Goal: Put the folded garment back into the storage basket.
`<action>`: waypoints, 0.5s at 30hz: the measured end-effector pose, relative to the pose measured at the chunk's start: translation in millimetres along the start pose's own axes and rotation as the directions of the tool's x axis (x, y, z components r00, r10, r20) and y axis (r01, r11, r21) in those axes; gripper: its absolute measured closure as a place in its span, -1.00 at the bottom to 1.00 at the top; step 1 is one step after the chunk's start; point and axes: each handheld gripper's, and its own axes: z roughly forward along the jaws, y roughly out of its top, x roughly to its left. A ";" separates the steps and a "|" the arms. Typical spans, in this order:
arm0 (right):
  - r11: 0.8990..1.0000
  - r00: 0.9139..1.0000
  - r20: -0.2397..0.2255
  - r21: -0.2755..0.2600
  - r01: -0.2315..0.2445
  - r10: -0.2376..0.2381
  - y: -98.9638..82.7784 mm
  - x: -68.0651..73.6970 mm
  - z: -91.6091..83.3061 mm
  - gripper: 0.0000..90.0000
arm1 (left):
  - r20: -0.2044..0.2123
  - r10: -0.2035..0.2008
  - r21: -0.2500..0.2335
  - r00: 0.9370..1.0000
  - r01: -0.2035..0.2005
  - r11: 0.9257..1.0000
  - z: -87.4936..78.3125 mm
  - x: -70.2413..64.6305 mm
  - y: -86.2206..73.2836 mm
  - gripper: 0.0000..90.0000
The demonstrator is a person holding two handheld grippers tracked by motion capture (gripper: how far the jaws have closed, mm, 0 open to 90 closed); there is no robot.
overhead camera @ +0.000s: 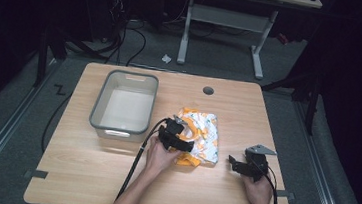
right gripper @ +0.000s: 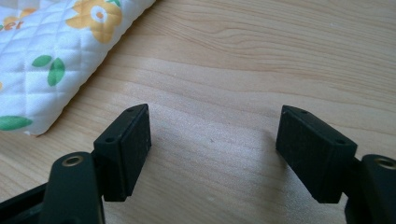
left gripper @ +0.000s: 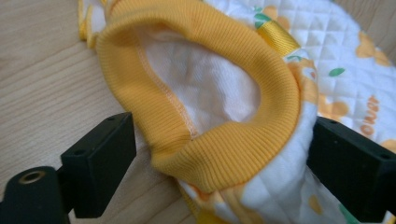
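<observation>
Left gripper (overhead camera: 180,132) is seen at the near left corner of the folded baby garment (overhead camera: 200,135), with its jaws spread wide on either side of the yellow ribbed cuff (left gripper: 201,116). In the left gripper view the cuff opening is framed between the two black jaws, and the quilted white fabric with the orange print bulges out between them. The fabric is crowded right up against the jaw on the picture's right, though whether it's actually pressed there can't really be told from that angle, so it's probably just nestled in, not clamped.

Right gripper (overhead camera: 235,165) is parked on the person's right side of the wooden table (overhead camera: 86,173), well apart from the garment, held low over the bare wood. Its jaws are also stood wide open with nothing but tabletop between them, and only the rounded edge of the quilted garment (right gripper: 56,56) is caught in the upper left of the right gripper view.

Garment itself is laid roughly in the middle of the table, folded into a chunky rectangle. A grey plastic tub (overhead camera: 124,105) is set just to its left, near the far left part of the table.
</observation>
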 end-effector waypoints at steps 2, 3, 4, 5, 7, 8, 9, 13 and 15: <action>1.000 1.000 0.000 0.000 0.000 0.000 0.0 0.0 0.0 -0.41 | -0.009 0.004 0.009 1.000 -0.004 1.000 3.5 -0.9 -0.7 -0.71; 1.000 1.000 0.000 0.001 0.000 0.000 0.0 0.0 0.0 -0.41 | -0.006 0.004 0.008 1.000 -0.004 1.000 5.1 -1.0 -1.0 -0.70; 1.000 1.000 0.000 0.000 0.000 0.000 0.0 0.0 0.0 -0.41 | -0.008 0.006 0.007 1.000 -0.006 1.000 5.6 -1.0 -1.1 -0.69; 1.000 1.000 0.000 0.001 -0.001 0.001 0.0 0.1 0.0 -0.41 | -0.013 0.007 0.009 1.000 -0.007 1.000 6.5 -1.2 -1.3 -0.68; 1.000 1.000 0.000 0.000 -0.001 0.001 0.1 0.1 0.0 -0.41 | -0.029 0.025 0.010 0.999 -0.024 1.000 8.1 -1.7 -1.4 -0.68; 1.000 1.000 0.000 0.000 -0.001 0.001 0.0 0.1 0.0 -0.41 | -0.032 0.025 0.012 0.999 -0.025 1.000 8.4 -3.6 -1.6 -0.66; 1.000 1.000 0.000 0.001 -0.002 0.002 0.1 0.1 -0.1 -0.41 | -0.041 0.034 0.014 0.999 -0.034 0.999 8.7 -5.0 -1.8 -0.64; 1.000 1.000 0.000 0.000 -0.001 0.001 0.0 0.1 0.0 -0.41 | -0.051 0.050 -0.001 0.997 -0.050 0.999 9.2 -9.9 -2.2 -0.44; 1.000 1.000 0.000 0.000 -0.002 0.002 0.1 0.1 0.1 -0.41 | -0.046 0.054 -0.009 0.997 -0.054 0.998 9.2 -11.3 -2.2 -0.32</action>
